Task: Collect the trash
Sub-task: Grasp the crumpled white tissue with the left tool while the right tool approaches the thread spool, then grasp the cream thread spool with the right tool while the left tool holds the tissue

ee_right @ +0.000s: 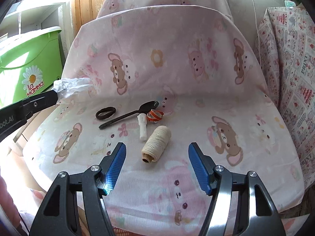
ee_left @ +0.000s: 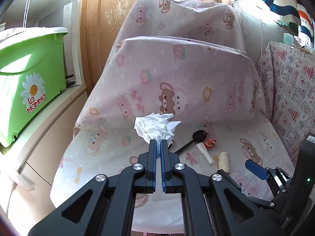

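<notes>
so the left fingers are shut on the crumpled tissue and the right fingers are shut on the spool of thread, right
Not quite. The left gripper is shut on the crumpled tissue, but the right gripper is open and holds nothing. In the right wrist view its fingers stand wide apart, with the spool of thread lying on the sheet just ahead of them, untouched.

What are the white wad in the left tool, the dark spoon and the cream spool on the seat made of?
White wad: looks like tissue paper, matte, sharply crumpled with thin ragged edges; pinched in the shut left tool.
Spoon: probably dark plastic; thin, glossy glint in the bowl, though dark metal can't be excluded.
Spool: cream thread or twine, matte, fine parallel windings; brown core, possibly cardboard.
</notes>
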The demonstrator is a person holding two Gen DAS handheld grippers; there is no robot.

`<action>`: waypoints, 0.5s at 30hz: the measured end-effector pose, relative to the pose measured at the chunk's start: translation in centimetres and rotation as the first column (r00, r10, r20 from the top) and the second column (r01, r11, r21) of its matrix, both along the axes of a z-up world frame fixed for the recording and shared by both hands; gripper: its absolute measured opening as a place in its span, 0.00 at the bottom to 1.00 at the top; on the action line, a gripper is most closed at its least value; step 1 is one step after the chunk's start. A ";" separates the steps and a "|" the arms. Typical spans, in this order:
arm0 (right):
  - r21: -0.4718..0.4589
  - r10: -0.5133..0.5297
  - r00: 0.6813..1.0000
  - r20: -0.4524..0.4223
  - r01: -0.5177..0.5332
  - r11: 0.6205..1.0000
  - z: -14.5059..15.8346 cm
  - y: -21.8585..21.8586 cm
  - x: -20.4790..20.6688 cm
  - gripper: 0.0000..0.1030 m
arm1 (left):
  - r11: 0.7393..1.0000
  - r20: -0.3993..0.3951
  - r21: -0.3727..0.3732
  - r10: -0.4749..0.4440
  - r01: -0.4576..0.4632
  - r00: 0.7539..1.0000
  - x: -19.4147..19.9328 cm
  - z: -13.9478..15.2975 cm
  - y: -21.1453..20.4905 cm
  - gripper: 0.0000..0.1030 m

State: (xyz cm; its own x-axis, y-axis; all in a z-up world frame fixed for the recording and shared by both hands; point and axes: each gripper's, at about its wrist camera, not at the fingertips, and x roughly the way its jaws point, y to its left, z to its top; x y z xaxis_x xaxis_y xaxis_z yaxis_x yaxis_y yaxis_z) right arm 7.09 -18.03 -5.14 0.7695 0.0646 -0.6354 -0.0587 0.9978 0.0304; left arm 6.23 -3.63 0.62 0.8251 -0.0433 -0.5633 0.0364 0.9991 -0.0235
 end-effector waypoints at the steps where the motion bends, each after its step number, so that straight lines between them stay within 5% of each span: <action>1: -0.003 -0.009 1.000 -0.002 0.009 1.000 -0.2 0.2 0.2 0.66 | 1.000 -0.002 0.002 0.007 -0.007 1.000 0.0 -0.2 0.1 0.03; 9: 0.018 -0.104 0.994 -0.021 0.105 0.994 -1.4 -0.2 1.2 0.50 | 0.999 -0.025 -0.035 0.023 -0.024 0.999 -0.1 -0.5 1.2 0.03; 12: 0.000 -0.094 0.995 -0.022 0.094 0.996 -1.6 0.0 1.3 0.28 | 1.000 -0.014 -0.017 0.023 -0.023 1.000 -0.5 -0.3 1.1 0.04; 15: -0.011 -0.100 0.995 -0.019 0.100 0.995 -1.5 -0.1 1.1 0.24 | 1.000 -0.002 0.007 0.021 -0.021 1.000 -0.9 -0.2 1.0 0.04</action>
State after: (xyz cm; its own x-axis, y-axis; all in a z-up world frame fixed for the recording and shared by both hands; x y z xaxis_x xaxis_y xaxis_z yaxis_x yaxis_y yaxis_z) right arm 8.16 -18.17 -6.66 0.7594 -0.0188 -0.6504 0.0423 0.9989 0.0206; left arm 5.38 -2.60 0.42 0.8247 -0.0224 -0.5651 0.0157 0.9997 -0.0167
